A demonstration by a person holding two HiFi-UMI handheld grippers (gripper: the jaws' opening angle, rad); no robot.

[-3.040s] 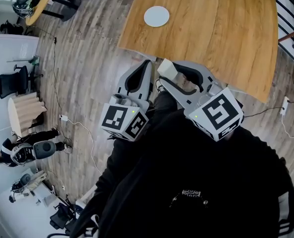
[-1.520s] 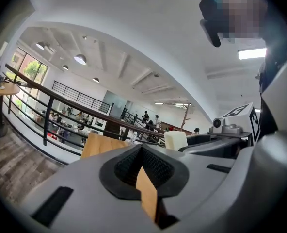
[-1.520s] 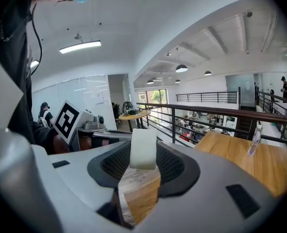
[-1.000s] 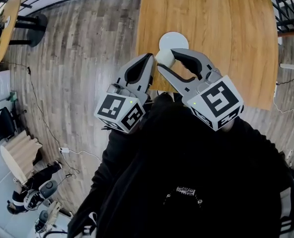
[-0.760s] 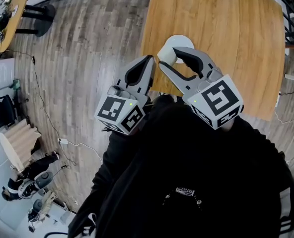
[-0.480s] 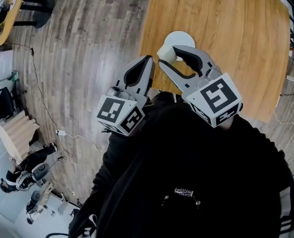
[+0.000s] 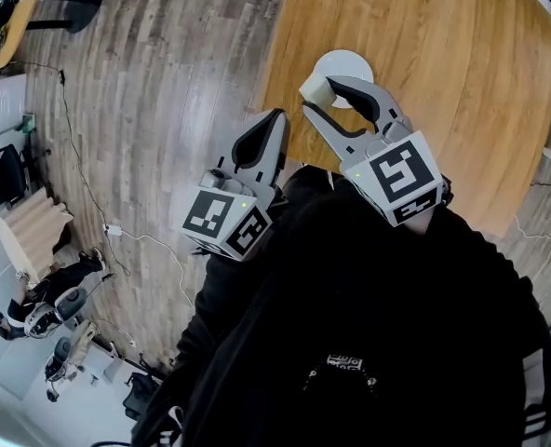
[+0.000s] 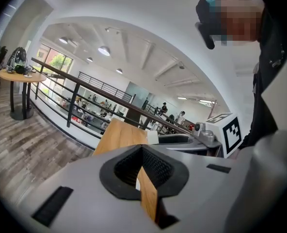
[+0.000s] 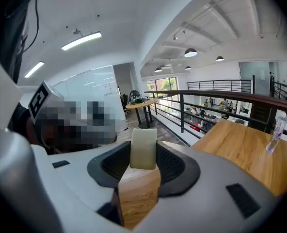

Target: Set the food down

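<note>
My right gripper (image 7: 320, 98) is shut on a pale cream block of food (image 7: 315, 88). It holds the block over the near left rim of a white plate (image 7: 347, 62) on the wooden table (image 7: 443, 73). In the right gripper view the food (image 9: 143, 148) sits upright between the black pads, with the table (image 9: 245, 154) ahead on the right. My left gripper (image 7: 275, 121) hangs just off the table's near left edge, shut with nothing in it. The left gripper view shows its jaws (image 8: 142, 152) closed, and beyond them the food (image 8: 153, 136) in the right gripper (image 8: 182, 140).
A clear bottle (image 9: 275, 135) stands at the far side of the table. A dark railing (image 9: 221, 98) runs behind it. On the wood floor to the left lie a cable (image 7: 89, 194), a round side table (image 7: 6, 7) and some gear (image 7: 33, 240).
The table and plate have come much closer to both grippers. The right gripper with the food has moved up to the plate's near edge. The left gripper has stayed beside it, shut.
</note>
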